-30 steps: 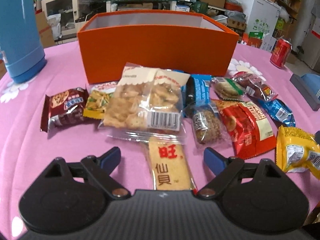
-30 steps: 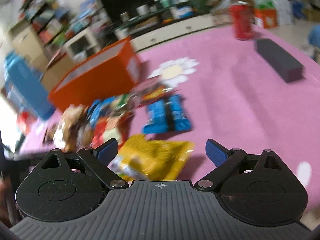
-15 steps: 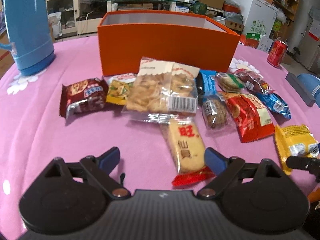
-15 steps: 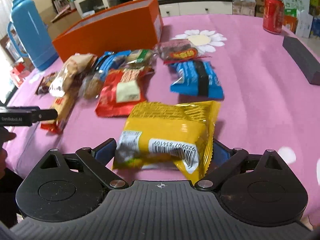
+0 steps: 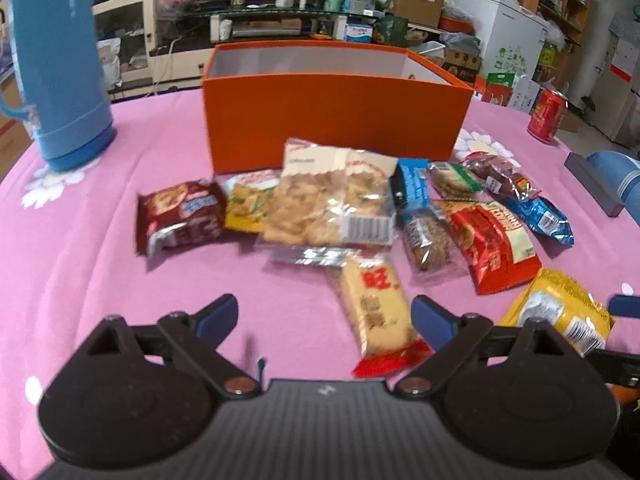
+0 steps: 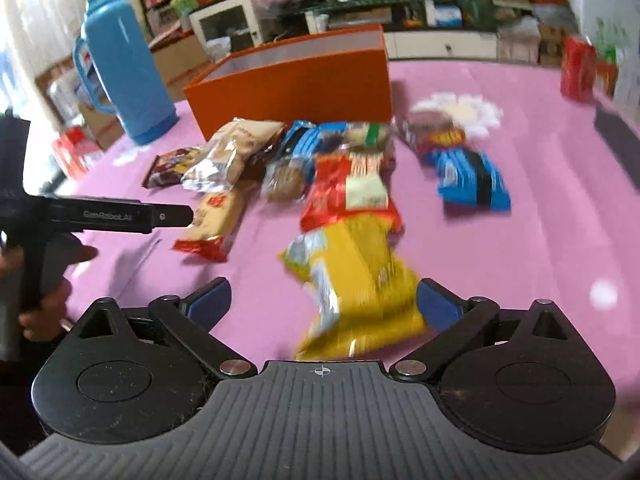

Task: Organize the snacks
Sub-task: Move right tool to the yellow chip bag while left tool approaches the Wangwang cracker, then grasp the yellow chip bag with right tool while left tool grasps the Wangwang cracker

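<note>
The right gripper [image 6: 322,304] has its jaws spread wide, the yellow snack bag [image 6: 356,284] lying between them nearer the right one; contact cannot be told. The left gripper [image 5: 324,316] jaws are spread too, a rice cracker packet [image 5: 374,312] between them on the pink counter [image 5: 100,248], the orange box [image 5: 332,120] well ahead

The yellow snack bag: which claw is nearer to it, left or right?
Right. The right claw has the yellow snack bag between its open fingers; the left claw is open around the rice cracker pack, beside the bag.
</note>
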Tool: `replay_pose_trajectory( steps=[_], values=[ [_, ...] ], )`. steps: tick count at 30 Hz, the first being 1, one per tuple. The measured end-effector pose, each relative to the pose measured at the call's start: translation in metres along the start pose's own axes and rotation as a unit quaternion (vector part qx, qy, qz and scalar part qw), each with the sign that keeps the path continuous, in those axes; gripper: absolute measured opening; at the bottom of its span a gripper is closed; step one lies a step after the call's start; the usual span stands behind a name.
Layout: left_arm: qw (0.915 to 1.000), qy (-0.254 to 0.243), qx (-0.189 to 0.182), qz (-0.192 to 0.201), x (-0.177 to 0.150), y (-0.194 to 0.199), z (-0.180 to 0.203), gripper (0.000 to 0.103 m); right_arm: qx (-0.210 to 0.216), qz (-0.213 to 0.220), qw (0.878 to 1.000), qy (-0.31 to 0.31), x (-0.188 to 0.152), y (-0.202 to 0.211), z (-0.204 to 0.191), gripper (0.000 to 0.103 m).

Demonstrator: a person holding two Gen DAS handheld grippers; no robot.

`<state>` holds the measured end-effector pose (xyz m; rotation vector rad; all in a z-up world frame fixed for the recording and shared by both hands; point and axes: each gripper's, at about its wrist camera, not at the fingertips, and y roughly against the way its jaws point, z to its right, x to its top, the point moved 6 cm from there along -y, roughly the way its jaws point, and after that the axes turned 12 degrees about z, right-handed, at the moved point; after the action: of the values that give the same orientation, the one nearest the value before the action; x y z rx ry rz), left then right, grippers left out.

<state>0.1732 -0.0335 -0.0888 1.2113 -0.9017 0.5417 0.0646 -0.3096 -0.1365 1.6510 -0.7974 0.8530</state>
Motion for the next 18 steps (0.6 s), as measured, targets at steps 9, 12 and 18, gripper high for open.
replay_pose_trajectory(
  steps=[9, 12, 18],
  values=[
    [0.9995, -0.019, -0.012, -0.023, -0.003, -0.039, 0.027, 0.086, 0.011, -0.035, 0.999, -0.010, -0.009, -0.040, 0.012, 0.087],
    [0.9993, -0.024, -0.009, -0.027, -0.009, -0.045, 0.031, 0.076, 0.004, -0.035, 0.999, -0.002, -0.011, -0.047, 0.012, 0.085],
    [0.9986, -0.048, -0.001, -0.021, -0.010, -0.041, 0.033, 0.059, -0.008, -0.027, 0.999, 0.023, -0.010, -0.051, 0.007, 0.064]
  ],
)
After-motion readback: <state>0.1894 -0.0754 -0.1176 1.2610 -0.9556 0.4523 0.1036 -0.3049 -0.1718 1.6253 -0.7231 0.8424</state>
